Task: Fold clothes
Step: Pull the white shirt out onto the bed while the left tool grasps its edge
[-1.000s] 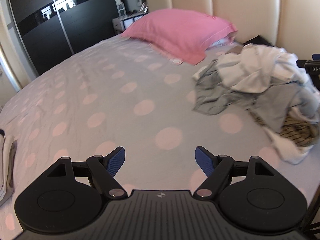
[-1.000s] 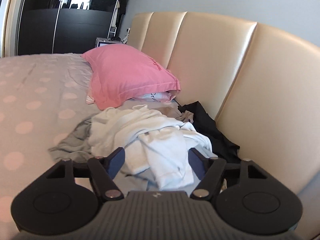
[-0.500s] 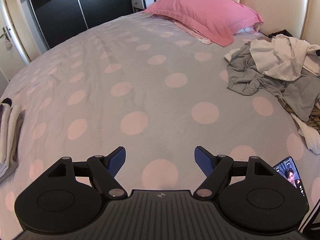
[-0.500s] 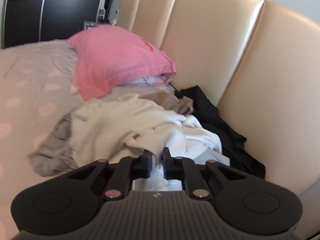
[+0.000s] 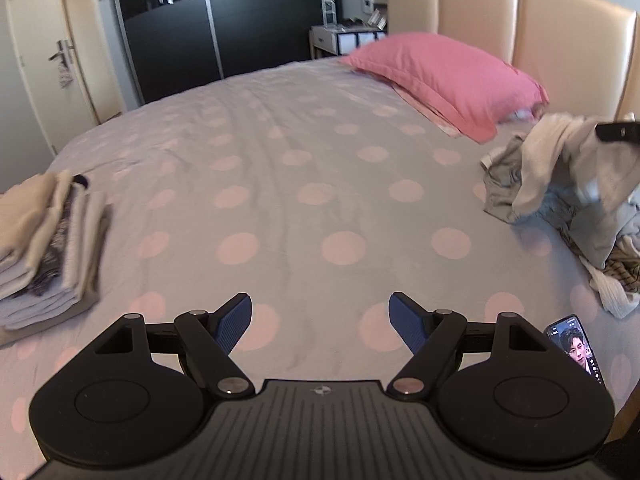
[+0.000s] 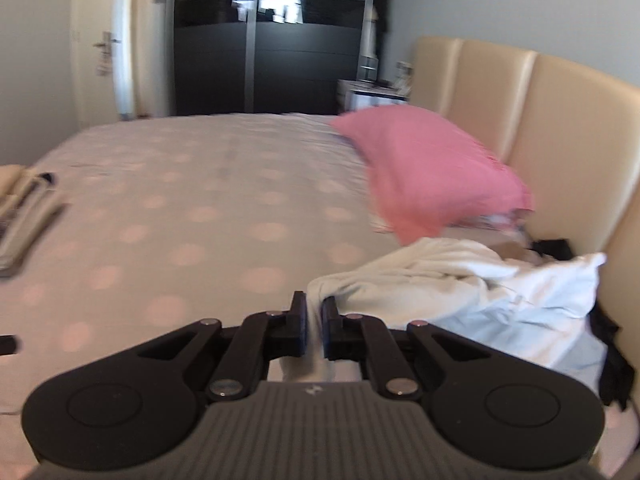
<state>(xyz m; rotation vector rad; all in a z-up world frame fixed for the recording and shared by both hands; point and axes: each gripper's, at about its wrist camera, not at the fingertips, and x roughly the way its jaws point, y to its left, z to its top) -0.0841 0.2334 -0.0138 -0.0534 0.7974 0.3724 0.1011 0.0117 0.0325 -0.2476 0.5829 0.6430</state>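
While the right gripper [image 6: 314,320] lifts cloth from the heap, the scene reads as follows.

Grippers: two. Left gripper [image 5: 320,320] hangs above the bedspread [image 5: 280,184] with its blue pads [image 5: 234,322] spread wide and nothing between them. Right gripper has its black fingers [image 6: 298,322] pinched nearly together on a fold of the white garment [image 6: 460,276]; in the left wrist view only a dark tip of it shows at the right edge.

White garment: one in the grip, creamy white, soft and crumpled, raised a little off the heap with its edges hanging down; its outline is blurred.

Heap of clothes [image 5: 568,200]: one, unfolded, on the right side of the bed near the headboard [image 5: 572,56]. It mixes grey, white, pale blue and striped pieces; the exact count cannot be told. A black piece [image 6: 612,344] lies against the headboard.

Folded stack [image 5: 48,236]: one, at the left edge of the bed, well apart from the heap; several flat layers in cream, grey and a dark pattern.

Pillow [image 5: 444,76]: one, pink, by the headboard, just beyond the heap.

Phone [image 5: 576,346]: one, screen lit, at the near right edge of the bed.

Wardrobe [image 5: 224,28]: one, dark, with glossy sliding doors.

Door [image 5: 60,68]: one, pale, left of the wardrobe.
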